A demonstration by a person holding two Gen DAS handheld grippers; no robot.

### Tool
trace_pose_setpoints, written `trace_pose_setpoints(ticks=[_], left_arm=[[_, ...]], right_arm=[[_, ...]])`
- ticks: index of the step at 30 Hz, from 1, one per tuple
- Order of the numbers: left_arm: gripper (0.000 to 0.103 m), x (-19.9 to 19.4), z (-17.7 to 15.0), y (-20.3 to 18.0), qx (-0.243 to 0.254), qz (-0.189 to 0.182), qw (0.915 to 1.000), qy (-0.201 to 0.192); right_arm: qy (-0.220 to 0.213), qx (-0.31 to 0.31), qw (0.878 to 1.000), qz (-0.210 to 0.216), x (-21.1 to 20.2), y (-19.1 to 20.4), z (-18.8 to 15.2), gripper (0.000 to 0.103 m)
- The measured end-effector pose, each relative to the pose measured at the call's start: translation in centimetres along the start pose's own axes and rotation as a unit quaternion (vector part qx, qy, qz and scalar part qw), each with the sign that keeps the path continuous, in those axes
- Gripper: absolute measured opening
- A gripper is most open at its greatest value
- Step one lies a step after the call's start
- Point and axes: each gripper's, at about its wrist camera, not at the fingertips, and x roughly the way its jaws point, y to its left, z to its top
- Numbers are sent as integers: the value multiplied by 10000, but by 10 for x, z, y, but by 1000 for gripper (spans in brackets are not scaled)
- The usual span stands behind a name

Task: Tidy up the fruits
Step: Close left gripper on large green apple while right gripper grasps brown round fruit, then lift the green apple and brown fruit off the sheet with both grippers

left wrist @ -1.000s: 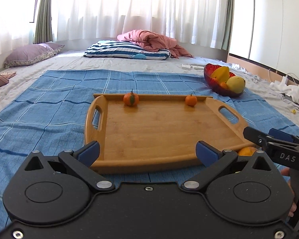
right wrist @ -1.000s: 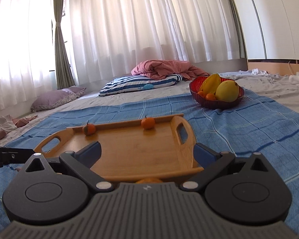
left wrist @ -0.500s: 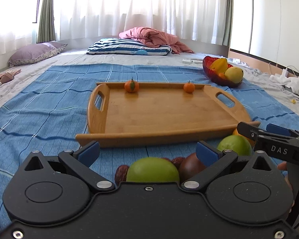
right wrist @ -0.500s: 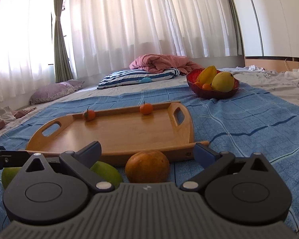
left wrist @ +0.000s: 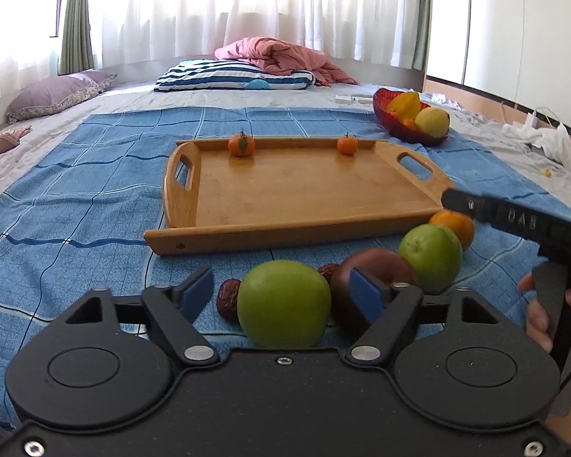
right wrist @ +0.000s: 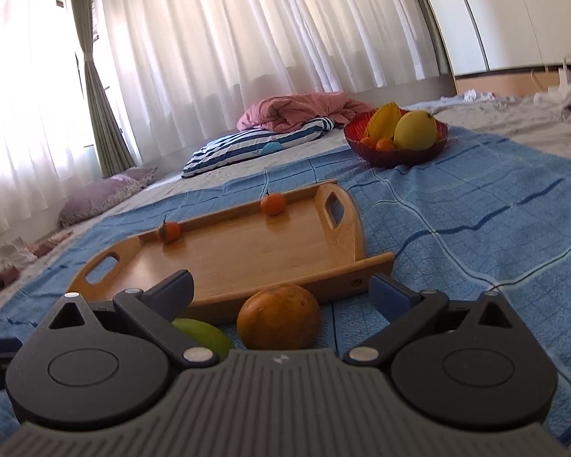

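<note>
On the blue blanket (left wrist: 95,198), both tools gape wide, left tool (left wrist: 283,293) framing a green apple (left wrist: 283,302), right tool (right wrist: 281,291) an orange (right wrist: 278,316), likely bound for the tray (left wrist: 304,186).

Both claws have drawn back from the tray (left wrist: 300,190); apples (left wrist: 283,302) and orange (right wrist: 278,316) now show

right tongs (right wrist: 279,289) hide most of green apple (right wrist: 205,333).

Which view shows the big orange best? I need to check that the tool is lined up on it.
The right wrist view: the big orange sits whole and close between the open right tool fingers, before the wooden tray. In the left wrist view it is half hidden behind a green apple.
</note>
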Motion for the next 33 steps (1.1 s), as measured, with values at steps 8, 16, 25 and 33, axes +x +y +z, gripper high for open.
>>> trace_pose_setpoints(ticks=[8, 16, 25, 33], left_arm=[[53, 0, -5, -1, 55, -30, 9998, 188], [53, 1, -6, -2, 34, 0, 9998, 205], [54, 4, -8, 1, -248, 59, 9995, 190], [54, 6, -12, -3, -300, 130, 9994, 77]], right_arm=[[270, 257, 9993, -14, 6, -3, 0, 78], [506, -49, 9986, -169, 9, 6, -1, 57], [683, -154, 9974, -174, 18, 15, -2, 56], [832, -95, 9963, -194, 18, 14, 1, 54]])
